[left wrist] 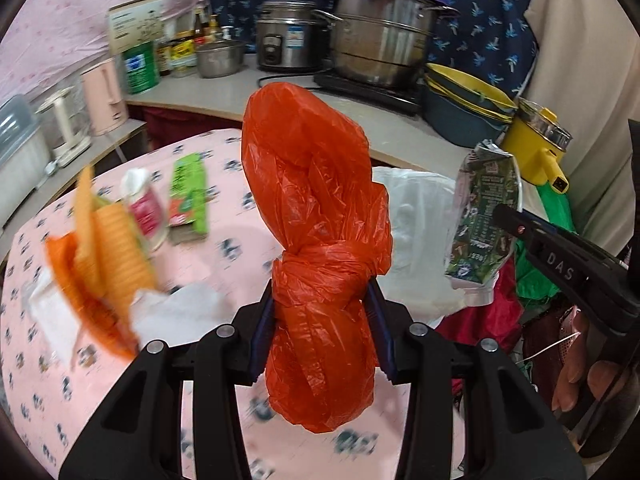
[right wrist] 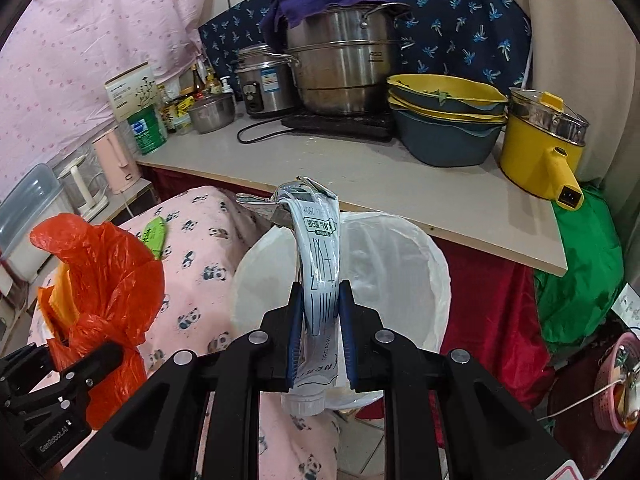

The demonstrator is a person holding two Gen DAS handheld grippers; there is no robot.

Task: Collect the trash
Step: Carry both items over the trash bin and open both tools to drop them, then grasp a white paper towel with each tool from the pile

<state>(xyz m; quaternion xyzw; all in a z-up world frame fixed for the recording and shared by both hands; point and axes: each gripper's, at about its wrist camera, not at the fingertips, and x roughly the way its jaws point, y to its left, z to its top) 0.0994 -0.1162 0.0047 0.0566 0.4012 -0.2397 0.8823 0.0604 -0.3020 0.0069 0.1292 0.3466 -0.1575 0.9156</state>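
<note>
My left gripper (left wrist: 322, 322) is shut on a knotted red plastic bag (left wrist: 316, 216), held upright above the pink panda tablecloth (left wrist: 48, 380). My right gripper (right wrist: 320, 334) is shut on a flattened milk carton (right wrist: 316, 256), held over the bin lined with a white bag (right wrist: 412, 280). The carton also shows at the right of the left wrist view (left wrist: 484, 216), beside the white-lined bin (left wrist: 416, 216). The red bag also shows at the left of the right wrist view (right wrist: 104, 280). On the table lie orange wrappers (left wrist: 100, 248), white tissue (left wrist: 176, 312), a small pink cup (left wrist: 146, 208) and a green box (left wrist: 188, 196).
A counter (right wrist: 360, 176) behind holds steel pots (right wrist: 344, 64), stacked yellow-blue basins (right wrist: 444, 120), a yellow electric pot (right wrist: 540, 152), a green can (right wrist: 146, 126) and bottles. A green bag (right wrist: 580, 272) and red cloth (right wrist: 480, 304) lie at the right, below the counter.
</note>
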